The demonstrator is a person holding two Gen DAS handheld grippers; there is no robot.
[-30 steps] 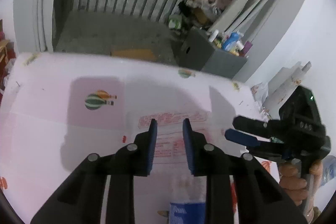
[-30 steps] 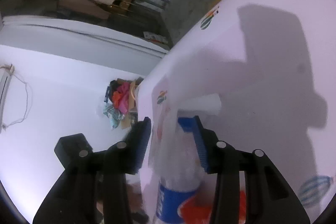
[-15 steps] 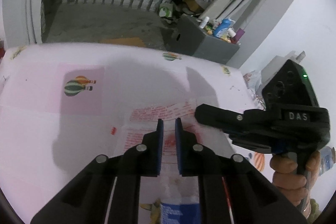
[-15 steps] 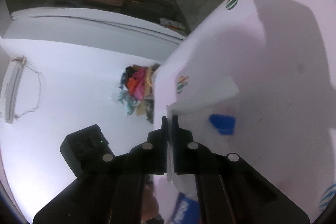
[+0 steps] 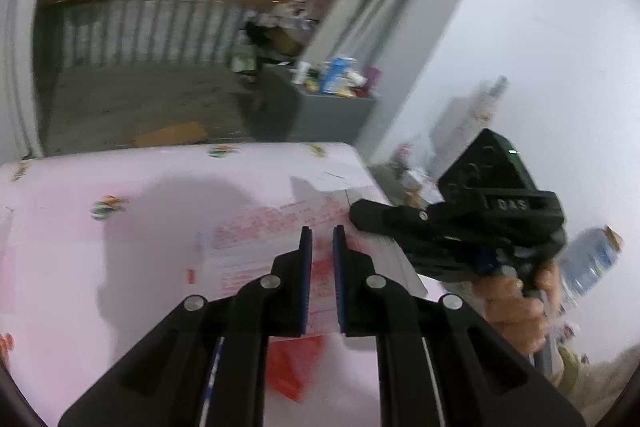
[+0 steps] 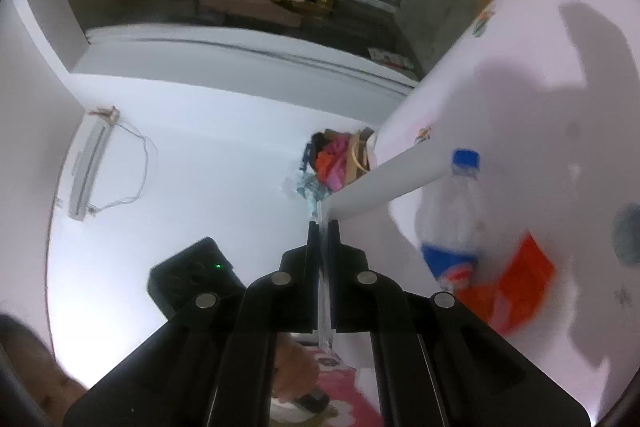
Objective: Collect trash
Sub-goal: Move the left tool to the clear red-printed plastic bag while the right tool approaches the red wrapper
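From the left wrist, the left gripper (image 5: 319,233) holds its jaws nearly closed over a white sheet printed in red (image 5: 280,227), grip uncertain. From the right wrist, the right gripper (image 6: 323,227) clamps that sheet's edge (image 6: 384,183); a clear plastic bottle with blue cap (image 6: 452,211) and an orange packet (image 6: 516,283) lie right of the jaws on the pink tabletop (image 6: 520,67).

Left hand-held gripper (image 5: 321,231): fingers nearly closed, narrow gap, pointing toward 12 o'clock | Right hand-held gripper (image 6: 323,227): fingers pressed onto a thin sheet edge, rolled sideways | Right hand (image 5: 516,301): wrapped round handle at 4 o'clock.
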